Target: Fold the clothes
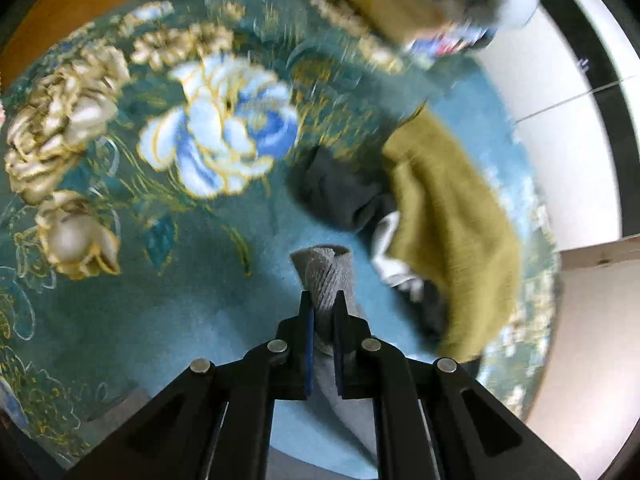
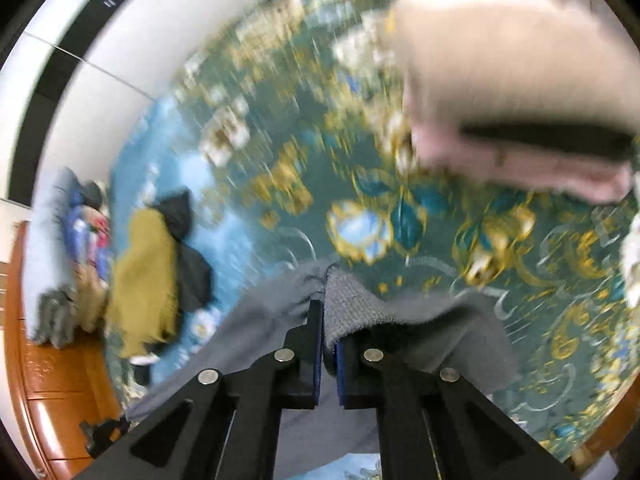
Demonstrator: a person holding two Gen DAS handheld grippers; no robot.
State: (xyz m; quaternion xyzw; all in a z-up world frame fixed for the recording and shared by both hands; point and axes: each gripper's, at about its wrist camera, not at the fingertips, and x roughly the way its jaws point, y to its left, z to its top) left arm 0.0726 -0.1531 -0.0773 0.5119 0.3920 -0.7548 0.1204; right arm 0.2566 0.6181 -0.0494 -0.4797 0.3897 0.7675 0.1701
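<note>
A grey knit garment (image 1: 326, 276) is pinched by its ribbed cuff between the black fingers of my left gripper (image 1: 323, 300), which is shut on it above the floral bedspread (image 1: 120, 208). In the right wrist view, my right gripper (image 2: 329, 312) is shut on another ribbed edge of the same grey garment (image 2: 360, 304), whose cloth drapes to both sides over the fingers. Both views are blurred by motion.
An olive-green garment (image 1: 452, 216) lies over dark clothes (image 1: 336, 188) at the bedspread's right, also seen as an olive garment (image 2: 144, 272) in the right wrist view. A pale folded stack with a dark band (image 2: 520, 92) sits far right. White wall and wooden bed frame (image 2: 52, 392) border the cover.
</note>
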